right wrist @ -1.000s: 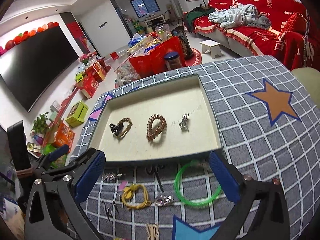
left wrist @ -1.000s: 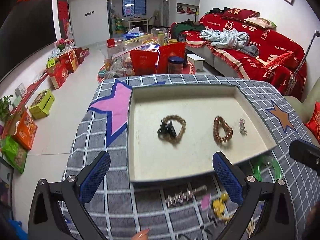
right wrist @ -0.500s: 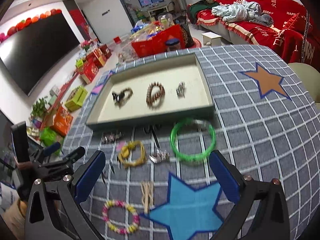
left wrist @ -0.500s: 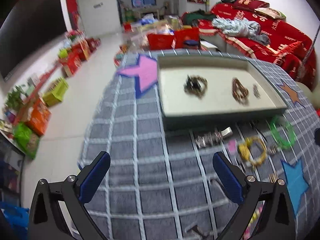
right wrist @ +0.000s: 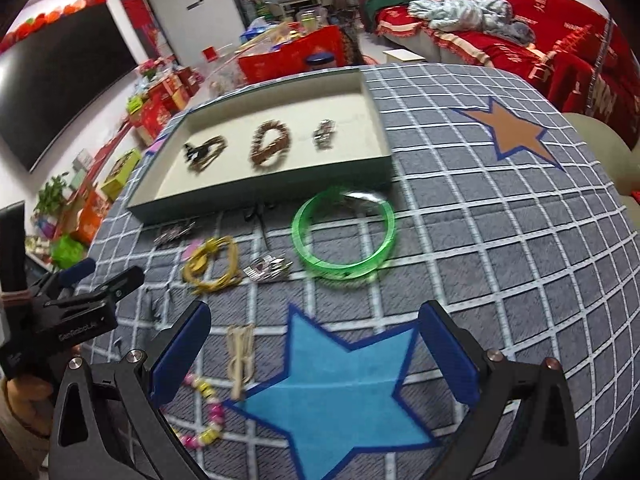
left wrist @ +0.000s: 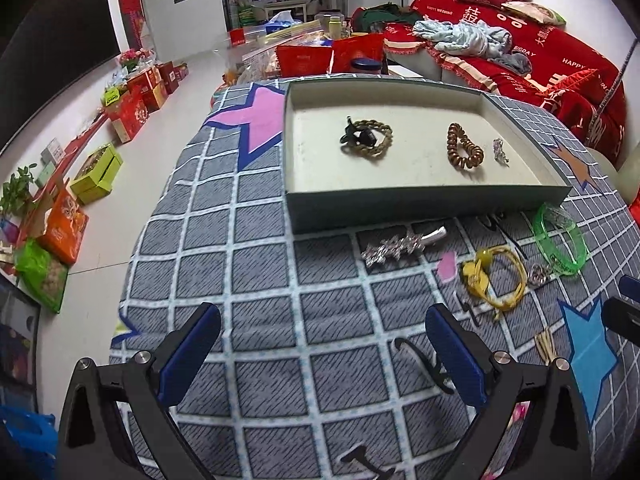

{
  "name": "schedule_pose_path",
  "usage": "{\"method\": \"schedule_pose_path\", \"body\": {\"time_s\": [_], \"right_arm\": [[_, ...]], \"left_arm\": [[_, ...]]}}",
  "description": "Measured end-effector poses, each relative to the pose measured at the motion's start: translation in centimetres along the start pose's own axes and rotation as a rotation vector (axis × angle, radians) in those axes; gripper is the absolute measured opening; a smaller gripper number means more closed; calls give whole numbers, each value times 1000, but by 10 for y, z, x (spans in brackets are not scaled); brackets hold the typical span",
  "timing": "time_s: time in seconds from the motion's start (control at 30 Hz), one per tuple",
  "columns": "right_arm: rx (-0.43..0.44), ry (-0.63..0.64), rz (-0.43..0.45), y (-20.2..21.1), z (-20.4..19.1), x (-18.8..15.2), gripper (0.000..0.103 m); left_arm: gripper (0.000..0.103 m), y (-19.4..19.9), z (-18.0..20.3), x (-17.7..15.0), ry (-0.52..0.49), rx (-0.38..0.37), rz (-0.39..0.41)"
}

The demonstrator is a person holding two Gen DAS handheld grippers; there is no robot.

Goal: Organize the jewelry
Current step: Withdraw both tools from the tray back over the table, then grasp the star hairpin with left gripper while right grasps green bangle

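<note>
A shallow tray (left wrist: 428, 200) (right wrist: 256, 192) on the checked cloth holds a gold twisted bracelet with a black clip (left wrist: 366, 139), a brown coil band (left wrist: 464, 151) and a small silver piece (left wrist: 500, 152). In front of it lie a silver hair clip (left wrist: 400, 245), a yellow band (left wrist: 494, 276) (right wrist: 212, 258), a green bangle (left wrist: 560, 240) (right wrist: 344, 236), a small silver clip (right wrist: 268, 269), a tan hair pin (right wrist: 240, 354) and a bead bracelet (right wrist: 204, 412). My left gripper (left wrist: 322, 352) is open and empty over the cloth. My right gripper (right wrist: 314, 354) is open and empty above the blue star.
The left gripper's body (right wrist: 76, 312) shows at the left of the right wrist view. A black hair pin (left wrist: 424, 364) lies near my left gripper's right finger. The table edge (left wrist: 132, 264) drops to the floor on the left. A red sofa (left wrist: 540, 60) stands behind.
Both grippers have pulled back from the tray toward the near side of the table. More loose jewelry in front of the tray has come into view. Both stay open.
</note>
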State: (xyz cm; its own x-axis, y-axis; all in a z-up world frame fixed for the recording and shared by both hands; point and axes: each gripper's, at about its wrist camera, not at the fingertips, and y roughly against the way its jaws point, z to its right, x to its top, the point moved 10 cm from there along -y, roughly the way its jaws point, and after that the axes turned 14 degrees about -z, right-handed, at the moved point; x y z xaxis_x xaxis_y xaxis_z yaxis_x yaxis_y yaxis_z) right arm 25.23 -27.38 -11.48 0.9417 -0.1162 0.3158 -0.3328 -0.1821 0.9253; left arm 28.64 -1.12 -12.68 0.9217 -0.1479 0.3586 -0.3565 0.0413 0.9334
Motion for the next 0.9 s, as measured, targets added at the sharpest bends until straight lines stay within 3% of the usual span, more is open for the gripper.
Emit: {"method": "schedule_pose_path", "body": {"time_s": [0.4, 0.67, 0.87, 0.9], "right_arm": [[-21, -93, 14, -8, 34, 25, 103], [-46, -97, 2, -20, 38, 35, 103], [-80, -93, -3, -28, 36, 41, 102], [-87, -91, -3, -30, 36, 42, 99]], "left_arm": [[103, -17, 6, 21, 87, 8, -15], [103, -15, 32, 28, -68, 15, 36], [103, -16, 45, 32, -137, -23, 30], [99, -18, 47, 33, -143, -32, 17]]}}
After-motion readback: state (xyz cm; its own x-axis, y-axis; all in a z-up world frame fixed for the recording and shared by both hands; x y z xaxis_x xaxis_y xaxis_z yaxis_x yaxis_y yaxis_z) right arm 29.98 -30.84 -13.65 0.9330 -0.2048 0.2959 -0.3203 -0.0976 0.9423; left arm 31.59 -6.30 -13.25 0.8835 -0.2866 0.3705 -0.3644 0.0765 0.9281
